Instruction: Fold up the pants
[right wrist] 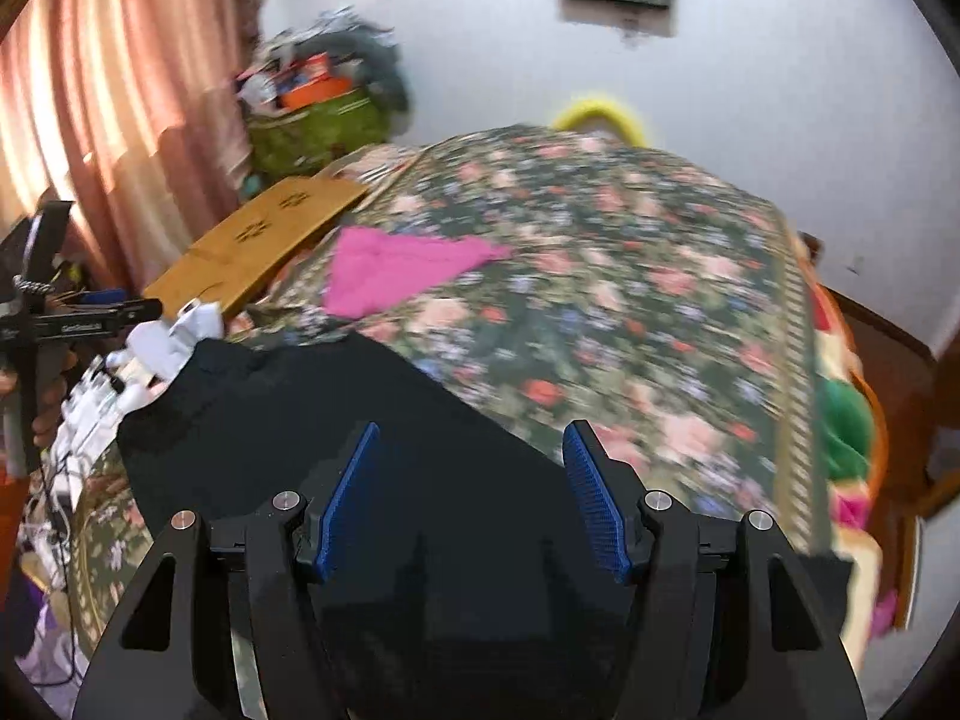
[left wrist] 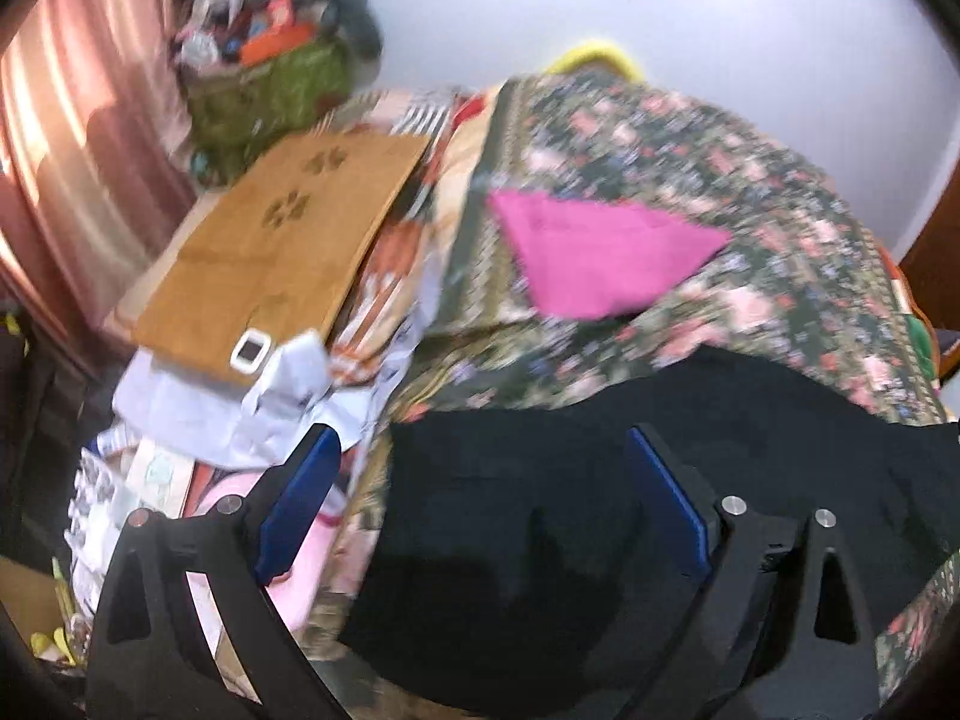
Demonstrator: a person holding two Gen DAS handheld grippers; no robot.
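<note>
The black pants [left wrist: 540,510] lie spread on the near part of a bed with a floral cover [left wrist: 690,138]. My left gripper [left wrist: 480,450] is open above the pants near their left edge, holding nothing. In the right wrist view the pants [right wrist: 336,414] stretch from the near edge toward the left. My right gripper [right wrist: 471,444] is open above them, its blue pads [right wrist: 351,492] apart and empty. The other gripper's handle [right wrist: 78,318] shows at the far left with fingers around it. Both views are blurred.
A folded pink cloth [left wrist: 600,252] lies further up the bed, also in the right wrist view [right wrist: 408,264]. A brown board with paw prints [left wrist: 288,240], a white device [left wrist: 252,351] and piled clothes sit left. A green bag [left wrist: 270,90] stands by the curtain [left wrist: 72,120].
</note>
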